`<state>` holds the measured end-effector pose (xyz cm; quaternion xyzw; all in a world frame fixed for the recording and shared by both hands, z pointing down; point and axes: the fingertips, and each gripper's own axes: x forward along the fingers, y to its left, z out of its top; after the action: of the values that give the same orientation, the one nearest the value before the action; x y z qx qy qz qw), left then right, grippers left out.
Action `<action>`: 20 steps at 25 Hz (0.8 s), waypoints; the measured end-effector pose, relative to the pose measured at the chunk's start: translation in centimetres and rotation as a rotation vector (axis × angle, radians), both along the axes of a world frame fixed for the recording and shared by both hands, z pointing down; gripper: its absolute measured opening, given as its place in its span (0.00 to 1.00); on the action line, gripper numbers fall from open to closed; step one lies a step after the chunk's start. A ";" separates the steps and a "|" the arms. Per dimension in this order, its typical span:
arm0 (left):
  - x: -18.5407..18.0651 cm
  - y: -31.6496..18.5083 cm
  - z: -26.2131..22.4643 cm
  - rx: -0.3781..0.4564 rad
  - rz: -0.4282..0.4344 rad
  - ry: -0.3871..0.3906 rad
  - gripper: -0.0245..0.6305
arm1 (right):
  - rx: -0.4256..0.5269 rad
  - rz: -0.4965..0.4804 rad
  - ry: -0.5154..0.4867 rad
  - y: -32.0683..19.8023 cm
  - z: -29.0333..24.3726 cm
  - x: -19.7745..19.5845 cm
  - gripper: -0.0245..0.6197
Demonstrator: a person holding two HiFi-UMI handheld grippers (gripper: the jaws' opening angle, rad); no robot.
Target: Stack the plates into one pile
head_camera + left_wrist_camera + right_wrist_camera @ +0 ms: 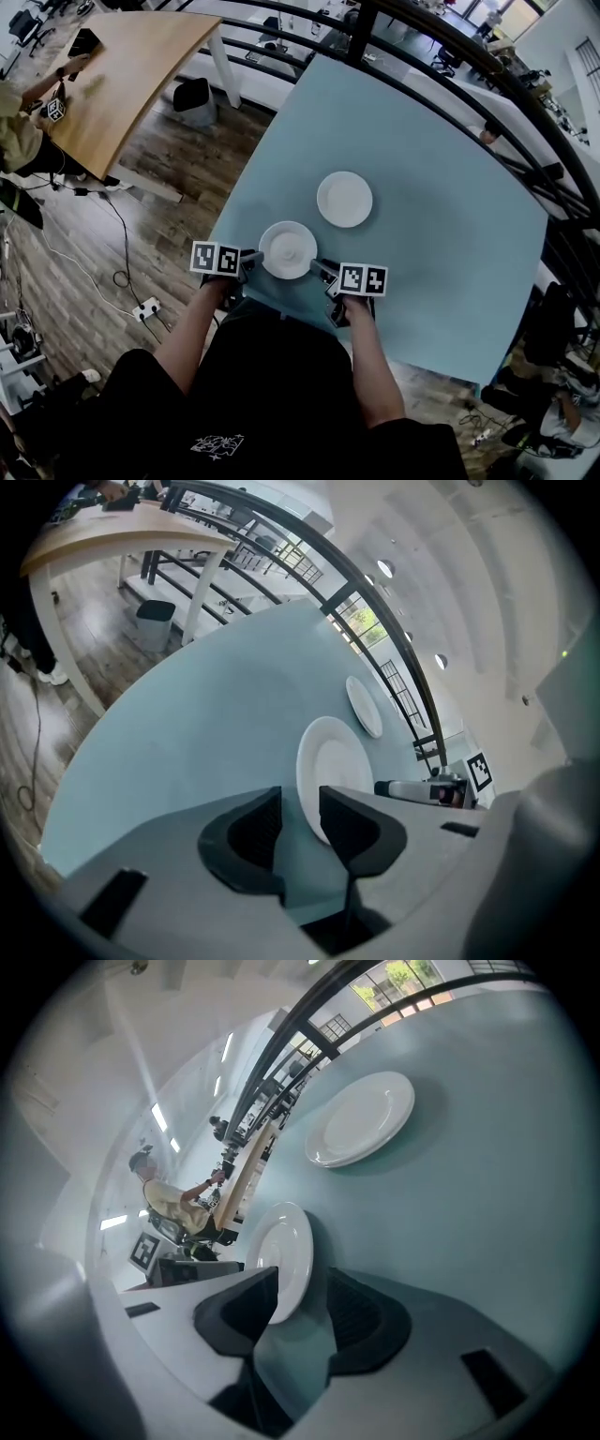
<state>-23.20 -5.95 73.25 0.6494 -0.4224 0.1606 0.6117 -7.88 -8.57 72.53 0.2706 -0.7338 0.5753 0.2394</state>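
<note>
Two white plates lie apart on the pale blue table [450,244]. The near plate [288,249] sits by the table's front edge and the far plate [344,199] is behind it to the right. My left gripper [251,255] is at the near plate's left rim and my right gripper [323,269] at its right rim. In the left gripper view the jaws [298,797] stand apart with the plate's rim [333,766] beside the right pad. In the right gripper view the rim [286,1251] sits between the spread jaws [302,1279], with a gap to the right pad.
A wooden table [131,66] with a seated person [19,122] stands at the far left. A black curved railing [450,66] runs behind the blue table. A dark bin [195,98] and a power strip [145,307] with cables are on the wood floor.
</note>
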 end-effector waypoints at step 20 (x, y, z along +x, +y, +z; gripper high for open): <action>0.7 -1.3 0.6 -0.017 0.005 0.013 0.15 | -0.049 0.098 0.029 -0.4 1.0 -1.2 0.14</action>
<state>-22.47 -7.26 73.86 0.6462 -0.4156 0.1614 0.6194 -9.08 -8.92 73.57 0.3086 -0.7017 0.6002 0.2284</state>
